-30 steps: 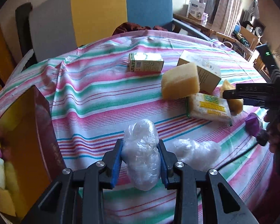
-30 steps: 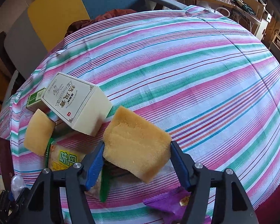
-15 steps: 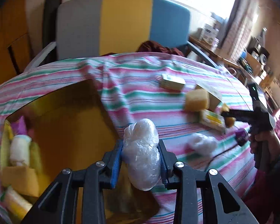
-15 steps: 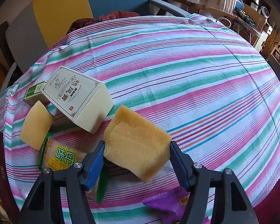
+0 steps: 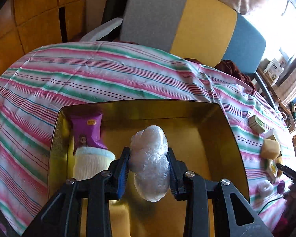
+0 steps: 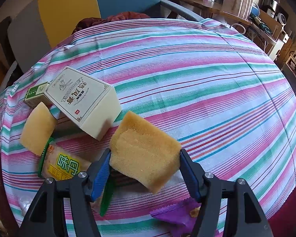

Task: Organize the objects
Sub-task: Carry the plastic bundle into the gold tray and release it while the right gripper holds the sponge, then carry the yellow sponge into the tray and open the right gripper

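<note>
Left gripper [image 5: 149, 169] clamped on crumpled plastic bundle [image 5: 150, 164], held above open gold box [image 5: 234, 138]; purple snack packet [image 5: 87, 132] and cream roll [image 5: 91, 163] inside box at left. Right gripper [image 6: 145, 166] clamped on yellow sponge [image 6: 145, 156], over striped tablecloth [image 6: 207, 79], near cream carton [image 6: 84, 100].

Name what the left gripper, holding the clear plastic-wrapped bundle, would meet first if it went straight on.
Probably the bare gold floor of the open gold box, since the left gripper points down into it; depth is unclear.
</note>
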The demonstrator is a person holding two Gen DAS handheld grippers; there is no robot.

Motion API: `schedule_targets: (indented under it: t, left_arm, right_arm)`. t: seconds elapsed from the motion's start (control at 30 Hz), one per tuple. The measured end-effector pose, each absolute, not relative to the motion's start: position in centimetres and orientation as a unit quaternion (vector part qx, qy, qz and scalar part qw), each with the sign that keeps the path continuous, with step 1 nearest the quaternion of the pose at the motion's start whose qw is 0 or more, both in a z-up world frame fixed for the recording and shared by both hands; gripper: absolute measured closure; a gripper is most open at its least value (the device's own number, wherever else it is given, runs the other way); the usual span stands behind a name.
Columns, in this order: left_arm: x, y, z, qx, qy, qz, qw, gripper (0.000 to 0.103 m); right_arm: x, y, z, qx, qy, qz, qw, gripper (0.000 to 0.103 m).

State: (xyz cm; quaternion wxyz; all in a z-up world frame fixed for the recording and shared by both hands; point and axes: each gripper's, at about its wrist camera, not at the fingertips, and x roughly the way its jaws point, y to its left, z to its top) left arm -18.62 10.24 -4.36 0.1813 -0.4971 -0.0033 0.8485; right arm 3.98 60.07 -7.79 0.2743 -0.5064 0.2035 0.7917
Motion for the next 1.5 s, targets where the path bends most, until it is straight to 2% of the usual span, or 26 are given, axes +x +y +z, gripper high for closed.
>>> schedule_targets:
  t: [0.33,0.43,0.6,0.7,0.77,1.1,1.5]
  left_arm:
    - [-23.5,11.0,-7.6,-0.518,0.013,0.843,0.144,0.065]
    - [-23.7,10.9,-7.8,-0.511,0.013,0.848,0.139,0.059]
    - [-22.7,10.7,-7.0,-0.494,0.032,0.859,0.131,0.058]
    - [-21.3,10.3,-5.8,-0.477,0.045,0.869,0.123,0.057]
    - [-19.7,10.1,-4.7,-0.459,0.054,0.878,0.125,0.051]
    - [-9.7,10.0,-0.3,-0.388,0.06,0.904,0.167,0.047]
    - [-3.3,10.6,-1.4,-0.373,0.094,0.906,0.178,0.045]
  right_arm:
    - [3.8,59.9,-7.8,-0.509,0.194,0.792,0.274,0.035]
    - [3.9,59.9,-7.8,-0.51,0.192,0.793,0.274,0.035]
    - [3.9,59.9,-7.7,-0.51,0.189,0.793,0.273,0.035]
    - [4.0,59.8,-7.8,-0.51,0.187,0.793,0.274,0.036]
    - [3.9,59.8,-7.7,-0.51,0.184,0.794,0.275,0.036]
    - [4.0,59.0,-7.3,-0.506,0.174,0.797,0.28,0.038]
    - [4.8,59.2,-6.2,-0.479,0.19,0.807,0.287,0.04]
